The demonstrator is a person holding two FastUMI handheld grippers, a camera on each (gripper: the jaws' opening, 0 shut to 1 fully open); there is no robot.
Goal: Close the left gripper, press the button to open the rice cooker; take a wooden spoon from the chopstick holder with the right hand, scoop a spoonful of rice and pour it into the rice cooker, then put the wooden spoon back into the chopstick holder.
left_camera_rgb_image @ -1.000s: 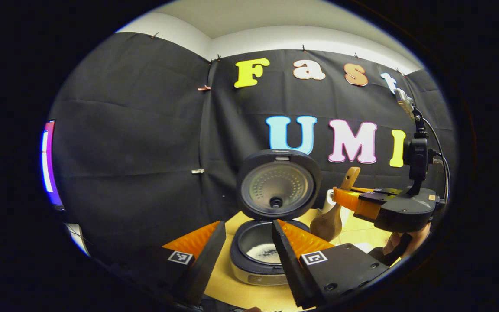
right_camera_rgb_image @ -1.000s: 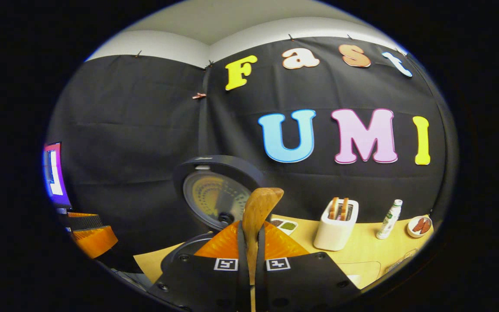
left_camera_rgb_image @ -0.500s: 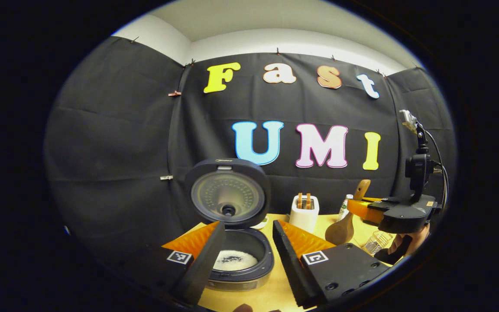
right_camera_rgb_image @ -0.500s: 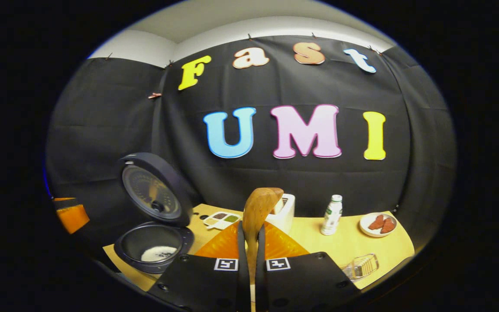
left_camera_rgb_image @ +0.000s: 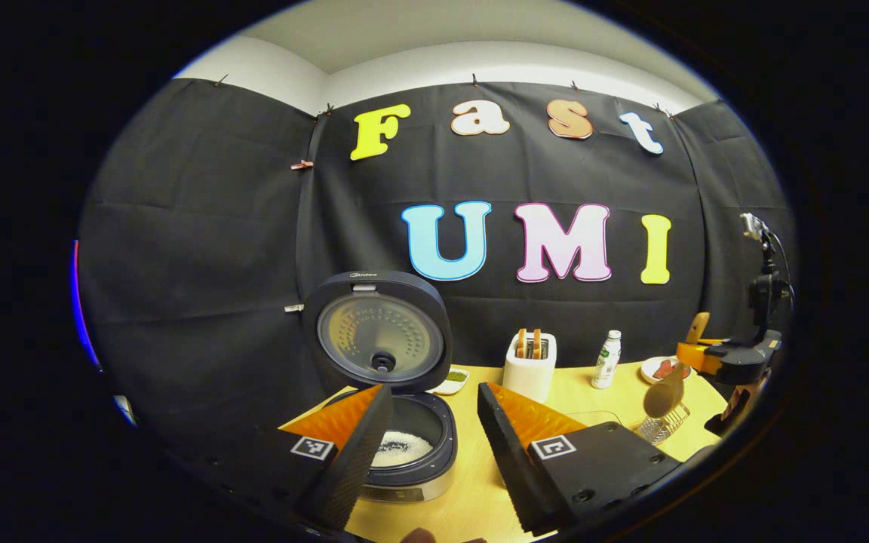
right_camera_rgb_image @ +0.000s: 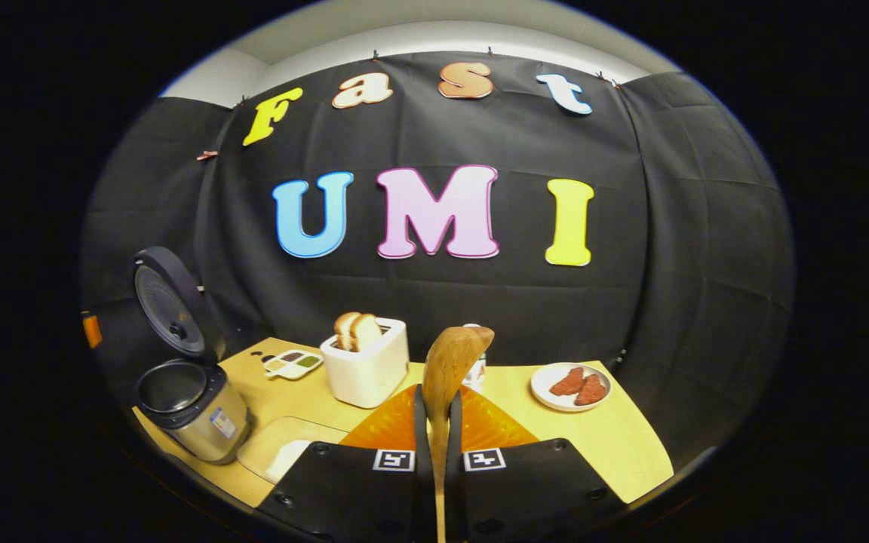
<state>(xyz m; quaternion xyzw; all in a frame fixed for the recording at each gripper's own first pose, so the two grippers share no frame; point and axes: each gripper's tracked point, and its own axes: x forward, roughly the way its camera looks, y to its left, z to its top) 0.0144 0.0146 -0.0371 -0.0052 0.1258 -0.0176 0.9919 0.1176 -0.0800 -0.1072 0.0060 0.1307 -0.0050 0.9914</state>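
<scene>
The desk (right_camera_rgb_image: 615, 441) carries the rice cooker (right_camera_rgb_image: 191, 411), lid raised, rice inside. Right of the cooker stand a toaster (right_camera_rgb_image: 366, 366) and plate (right_camera_rgb_image: 570, 386). The left hand-held gripper (left_camera_rgb_image: 427, 430) gapes wide before the cooker. The right hand-held gripper (right_camera_rgb_image: 434, 422) clamps the wooden spoon (right_camera_rgb_image: 451, 362), well right of the cooker.

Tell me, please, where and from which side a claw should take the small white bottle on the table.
Grip the bottle around its body, below the cap, coming level from the near edge of the table. It stands upright, slim and round, so a level pinch across it should hold. The toaster and the plate stand apart on either side.
</scene>
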